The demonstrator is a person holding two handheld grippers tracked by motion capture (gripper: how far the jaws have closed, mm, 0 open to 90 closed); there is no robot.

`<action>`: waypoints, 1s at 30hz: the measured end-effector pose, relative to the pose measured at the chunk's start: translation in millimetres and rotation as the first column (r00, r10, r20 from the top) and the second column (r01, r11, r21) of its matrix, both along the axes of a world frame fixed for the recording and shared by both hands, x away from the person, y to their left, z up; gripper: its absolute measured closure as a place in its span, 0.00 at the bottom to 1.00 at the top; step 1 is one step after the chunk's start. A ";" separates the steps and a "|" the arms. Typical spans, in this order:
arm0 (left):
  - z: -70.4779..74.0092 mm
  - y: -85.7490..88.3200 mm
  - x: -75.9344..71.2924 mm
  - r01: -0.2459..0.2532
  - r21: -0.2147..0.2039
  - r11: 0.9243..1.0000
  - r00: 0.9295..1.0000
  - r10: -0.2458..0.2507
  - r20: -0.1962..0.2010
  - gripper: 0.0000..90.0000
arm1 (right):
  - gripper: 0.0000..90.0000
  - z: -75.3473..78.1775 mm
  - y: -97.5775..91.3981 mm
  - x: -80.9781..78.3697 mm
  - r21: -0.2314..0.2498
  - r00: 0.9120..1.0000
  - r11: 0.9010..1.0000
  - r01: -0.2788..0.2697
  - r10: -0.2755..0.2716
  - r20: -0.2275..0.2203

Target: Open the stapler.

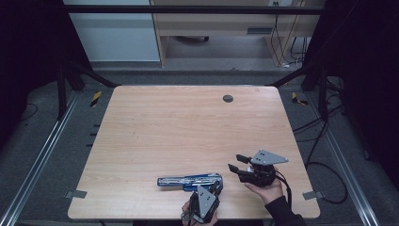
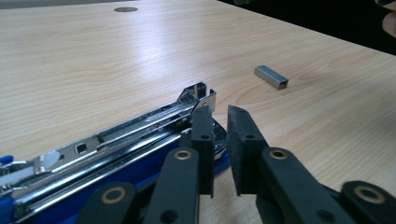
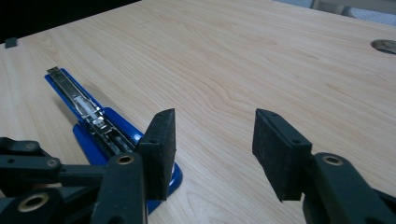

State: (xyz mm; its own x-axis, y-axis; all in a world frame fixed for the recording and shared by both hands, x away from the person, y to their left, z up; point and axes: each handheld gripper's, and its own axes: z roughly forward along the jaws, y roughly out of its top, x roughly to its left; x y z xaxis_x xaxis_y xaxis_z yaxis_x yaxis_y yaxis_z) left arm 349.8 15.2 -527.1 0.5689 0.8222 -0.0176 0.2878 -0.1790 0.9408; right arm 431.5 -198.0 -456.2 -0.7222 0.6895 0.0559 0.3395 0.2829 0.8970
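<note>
Wooden table point(image 1: 155, 122) is bearing an opened stapler point(image 1: 188, 181) beside the slightly parted left gripper point(image 1: 214, 187), while the wide-apart right gripper point(image 1: 237, 162) is seemingly needing to fetch the loose staple strip point(image 2: 271, 77).

The high view looks forward and down over the whole bench point(image 1: 188, 122) from the person's side. Both gripper views sit low and close, looking along their jaws across the wood; each shares the opened blue stapler point(image 2: 116, 144) with the high view.

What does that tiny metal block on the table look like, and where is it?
On the wooden table, look just past the open blue stapler. The strip of staples lies alone on bare wood: a short, grey, shiny bar, far smaller than the stapler.
</note>
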 end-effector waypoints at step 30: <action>112.7 68.7 67.9 0.166 0.126 0.978 0.985 -0.171 0.028 0.50 | 0.53 9.1 -40.1 -1.2 -0.090 0.969 0.966 0.242 -0.246 -0.029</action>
State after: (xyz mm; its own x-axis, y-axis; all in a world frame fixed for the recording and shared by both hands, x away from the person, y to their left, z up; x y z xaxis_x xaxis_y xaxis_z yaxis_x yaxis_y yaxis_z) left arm 417.7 83.9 -414.4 0.6980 0.7088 0.1020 0.2079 -0.3369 0.9183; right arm 430.4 -238.1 -447.0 -0.5300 0.8479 0.0148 0.4427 0.2618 0.8576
